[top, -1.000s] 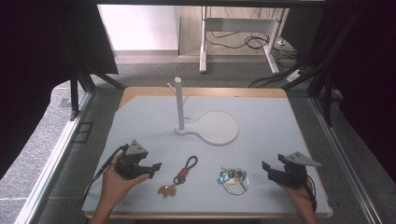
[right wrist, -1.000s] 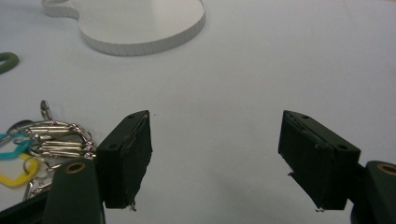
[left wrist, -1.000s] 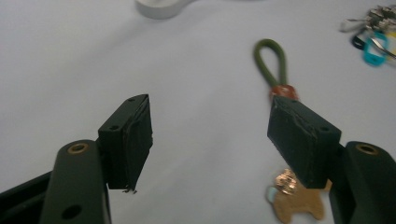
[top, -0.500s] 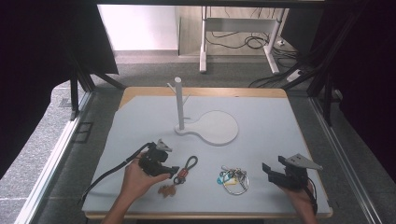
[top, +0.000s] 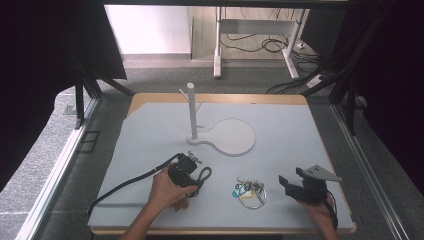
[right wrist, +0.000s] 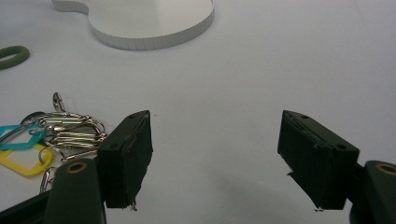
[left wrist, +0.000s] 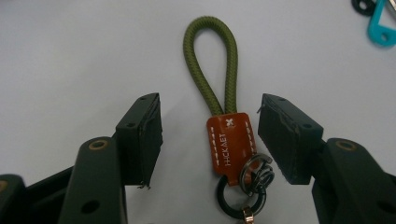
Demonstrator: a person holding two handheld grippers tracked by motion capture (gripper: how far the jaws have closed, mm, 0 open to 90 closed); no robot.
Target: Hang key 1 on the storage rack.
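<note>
A keychain strap lies on the pale mat: an olive rope loop (left wrist: 212, 56), an orange leather tag (left wrist: 232, 142) and dark rings (left wrist: 250, 179). My left gripper (left wrist: 212, 140) reaches down over it, one jaw on each side of the tag. The jaws have just been closing, but gaps still show between the pads and the tag, so it is open. From above, the left gripper (top: 192, 185) sits by the rope loop (top: 204, 173). My right gripper (top: 290, 182) rests open near the front right, with bare mat between the jaws of the right gripper (right wrist: 217, 158).
A bunch of silver key rings with teal and yellow tags (top: 248, 191) lies between the two grippers, and the key bunch (right wrist: 60, 135) sits left of the right jaws. A white stand with an upright post (top: 191, 110) and round base (top: 232, 136) stands mid-table.
My left hand has travelled right and slightly down from the front left until its gripper came over the keychain strap. Its jaws have narrowed. The right hand has stayed put.
</note>
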